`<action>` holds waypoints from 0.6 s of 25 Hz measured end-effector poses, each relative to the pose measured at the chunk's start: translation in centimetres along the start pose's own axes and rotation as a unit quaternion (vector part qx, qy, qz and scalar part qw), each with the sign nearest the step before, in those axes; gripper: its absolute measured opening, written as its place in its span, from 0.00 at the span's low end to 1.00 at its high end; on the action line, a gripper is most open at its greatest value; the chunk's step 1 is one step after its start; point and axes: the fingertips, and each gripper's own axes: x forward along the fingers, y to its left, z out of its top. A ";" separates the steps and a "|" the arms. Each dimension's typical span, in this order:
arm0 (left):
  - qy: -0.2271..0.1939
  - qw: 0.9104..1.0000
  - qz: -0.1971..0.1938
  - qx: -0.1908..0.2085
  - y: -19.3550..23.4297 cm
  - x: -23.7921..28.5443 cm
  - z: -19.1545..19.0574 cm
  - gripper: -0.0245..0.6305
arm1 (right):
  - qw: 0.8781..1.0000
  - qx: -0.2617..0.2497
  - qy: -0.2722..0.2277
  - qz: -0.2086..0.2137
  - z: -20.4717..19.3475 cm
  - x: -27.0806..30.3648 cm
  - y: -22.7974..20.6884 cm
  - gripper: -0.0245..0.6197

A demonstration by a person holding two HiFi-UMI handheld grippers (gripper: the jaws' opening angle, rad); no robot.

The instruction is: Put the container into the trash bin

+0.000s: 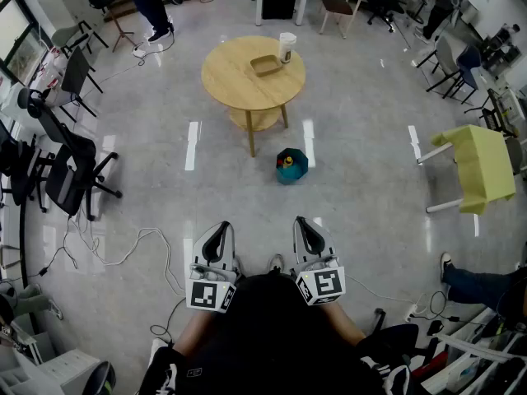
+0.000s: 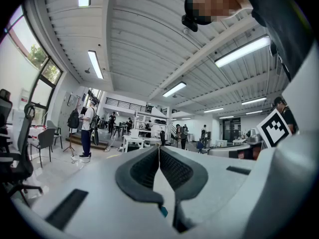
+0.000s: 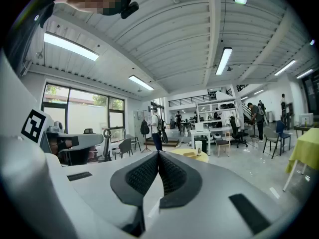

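Observation:
A shallow tan container (image 1: 265, 64) lies on a round wooden table (image 1: 235, 85), beside a white cup (image 1: 286, 47). On the floor just in front of the table stands a teal trash bin (image 1: 291, 165) with something in it. My left gripper (image 1: 220, 230) and right gripper (image 1: 304, 225) are held side by side close to my body, far short of the table, both shut and empty. In the right gripper view the shut gripper (image 3: 158, 164) points toward the distant table (image 3: 199, 157) and cup (image 3: 198, 147). The left gripper (image 2: 159, 151) shows its pads meeting.
Black office chairs (image 1: 70, 171) stand at the left, with cables (image 1: 123, 249) trailing over the floor near them. A table under a yellow cloth (image 1: 482, 167) is at the right, and a seated person's leg (image 1: 478, 286) reaches in below it. People stand far back.

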 end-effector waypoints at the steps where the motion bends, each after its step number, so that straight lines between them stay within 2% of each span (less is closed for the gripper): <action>1: -0.002 1.000 0.001 0.000 -0.3 0.1 0.0 0.06 | 1.000 0.000 -0.001 0.001 0.0 -0.1 -0.3 0.08; 15: -0.004 1.000 0.027 0.006 -5.3 2.3 -0.2 0.06 | 0.999 0.003 -0.010 0.042 0.3 -1.8 -4.4 0.08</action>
